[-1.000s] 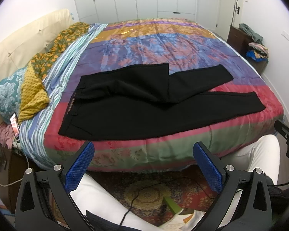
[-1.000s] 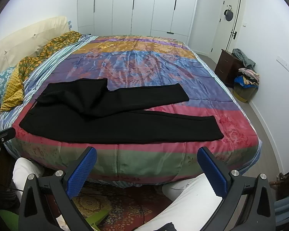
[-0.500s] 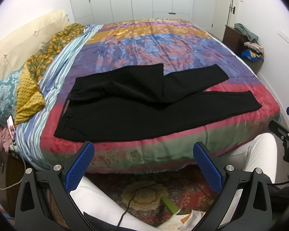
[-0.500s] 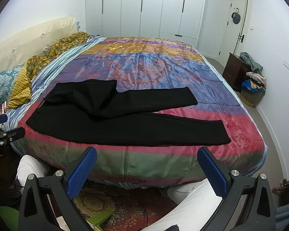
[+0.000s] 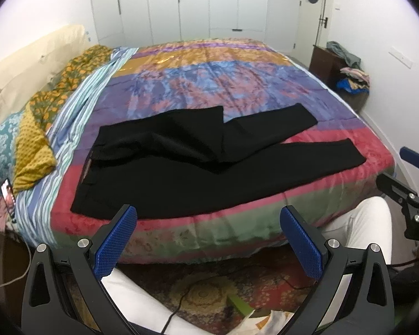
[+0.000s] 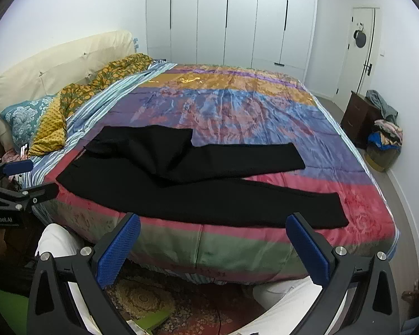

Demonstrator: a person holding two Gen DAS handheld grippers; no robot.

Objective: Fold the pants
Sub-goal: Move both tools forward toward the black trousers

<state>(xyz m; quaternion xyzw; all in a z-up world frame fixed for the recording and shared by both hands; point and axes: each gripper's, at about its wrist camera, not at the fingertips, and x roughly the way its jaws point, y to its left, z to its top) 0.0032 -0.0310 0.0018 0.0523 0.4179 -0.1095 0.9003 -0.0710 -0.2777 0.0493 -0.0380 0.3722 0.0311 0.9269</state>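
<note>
Black pants [image 5: 198, 164] lie flat on the colourful bedspread [image 5: 209, 83], waistband at the left, legs running right. The far leg is bent over the near one, and both cuffs end near the bed's right side. In the right wrist view the pants [image 6: 198, 184] stretch across the near half of the bed. My left gripper [image 5: 208, 240] is open, held off the bed's front edge below the waist end. My right gripper [image 6: 212, 247] is open too, in front of the leg end. Neither touches the cloth.
Pillows [image 6: 33, 120] and a yellow patterned blanket [image 5: 33, 150] pile up at the bed's left end by the headboard [image 6: 56, 64]. A dark nightstand [image 6: 360, 117] with clothes stands at the right wall. A patterned rug [image 5: 209, 293] and a person's white-trousered knees [image 5: 357, 226] are below.
Both grippers have risen and tilted a little, so the pants sit lower and nearer in each view. The pants lie as before and both grippers stay open.
</note>
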